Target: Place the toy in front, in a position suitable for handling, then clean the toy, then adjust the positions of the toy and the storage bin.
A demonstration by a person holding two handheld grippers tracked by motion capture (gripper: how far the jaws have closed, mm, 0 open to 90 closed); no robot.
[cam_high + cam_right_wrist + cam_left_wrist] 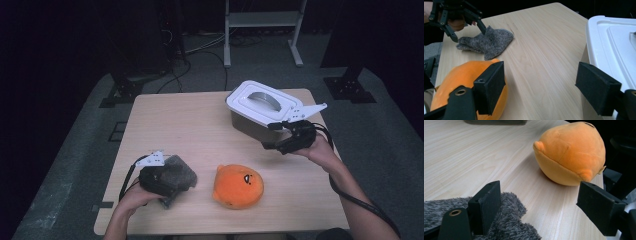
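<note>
At the left of the high view, the left gripper [167, 182] sits low over the near-left part of the wooden surface [185, 125], held by the person's left hand [135, 197]. Its fingers [485, 206] stand apart and clamp nothing. One of them rests on or just over the edge of a grey fuzzy cloth [177, 172], which lies flat on the surface under the gripper; the other finger is out over bare wood. In the right gripper view the same cloth [487, 42] is spread on the far side of the wood, with the left gripper's fingertips at its edge.

Just to the right of the cloth, near the middle of the front edge, an orange plush toy [237, 186] rests on the surface, apart from the cloth. In the left gripper view it [570, 152] lies ahead of the open fingers, not between them.

Farther right and towards the back stands a white lidded box [262, 107] with a recessed handle in its lid. The right gripper [280, 142] hovers just in front of the box's near corner, in the person's right hand [320, 150]. Its fingers [490, 87] are also apart and empty, with the box's white lid [610, 47] beside one of them and the plush toy behind the other
</note>
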